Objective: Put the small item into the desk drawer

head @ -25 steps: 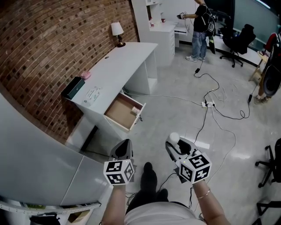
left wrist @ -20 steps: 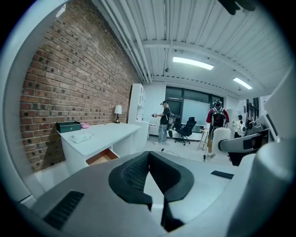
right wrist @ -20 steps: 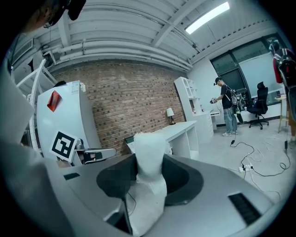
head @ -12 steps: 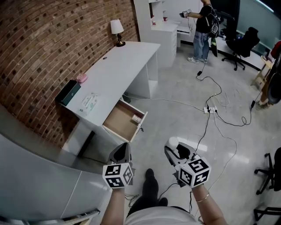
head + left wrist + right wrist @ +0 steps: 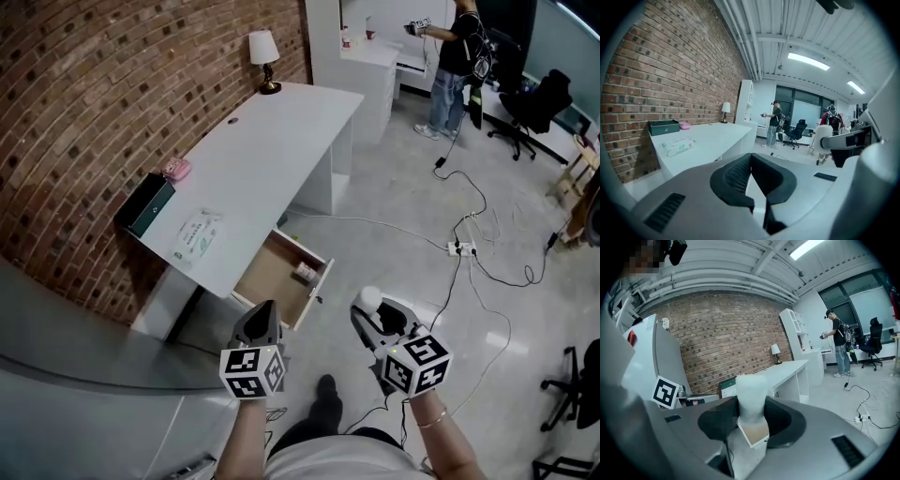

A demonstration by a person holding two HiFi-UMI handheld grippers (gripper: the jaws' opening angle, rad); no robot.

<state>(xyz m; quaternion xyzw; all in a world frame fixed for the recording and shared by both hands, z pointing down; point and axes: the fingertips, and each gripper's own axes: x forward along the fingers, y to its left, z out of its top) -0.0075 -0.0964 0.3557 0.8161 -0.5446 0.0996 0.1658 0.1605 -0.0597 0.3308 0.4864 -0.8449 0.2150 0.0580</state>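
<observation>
The right gripper [image 5: 372,311] is clenched on the small white item [image 5: 751,397] — it stands upright between the two jaws, its rounded top poking out past their tips. The left gripper [image 5: 262,325] has its jaws pressed together with nothing between them. Both are held side by side above the floor, near the open drawer [image 5: 267,274] of the white desk [image 5: 272,141] — the item is not in it.

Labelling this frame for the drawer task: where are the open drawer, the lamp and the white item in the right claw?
open drawer [image 5: 269,278], head view, bare wooden bottom.
lamp [image 5: 263,45], head view, shade.
white item [image 5: 751,395], right gripper view, middle of its body.
</observation>
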